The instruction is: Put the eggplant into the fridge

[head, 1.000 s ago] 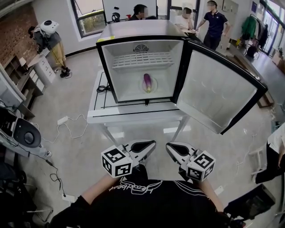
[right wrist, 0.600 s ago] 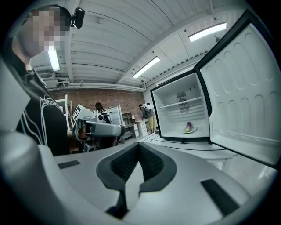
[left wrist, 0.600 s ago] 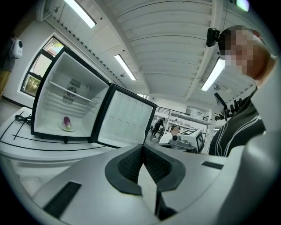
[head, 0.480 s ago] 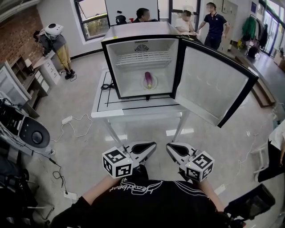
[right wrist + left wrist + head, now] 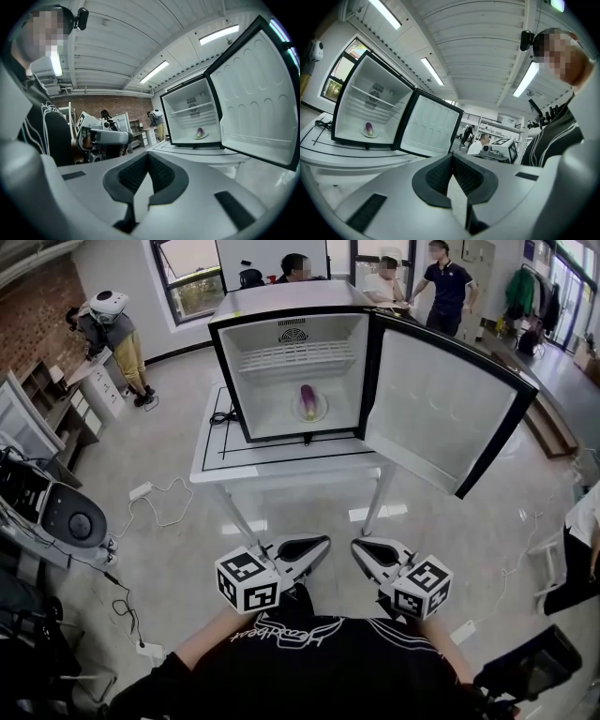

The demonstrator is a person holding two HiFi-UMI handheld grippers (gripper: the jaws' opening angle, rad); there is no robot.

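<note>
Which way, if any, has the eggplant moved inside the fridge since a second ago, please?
No. The eggplant still lies on its plate at the middle of the fridge floor, as before; only the whole view has shifted.

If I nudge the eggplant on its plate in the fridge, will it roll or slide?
It probably rolls sideways: the eggplant looks rounded and elongated. Its smooth-looking skin may slip in a grip. The small plate under it looks light, so it might shift too.
</note>
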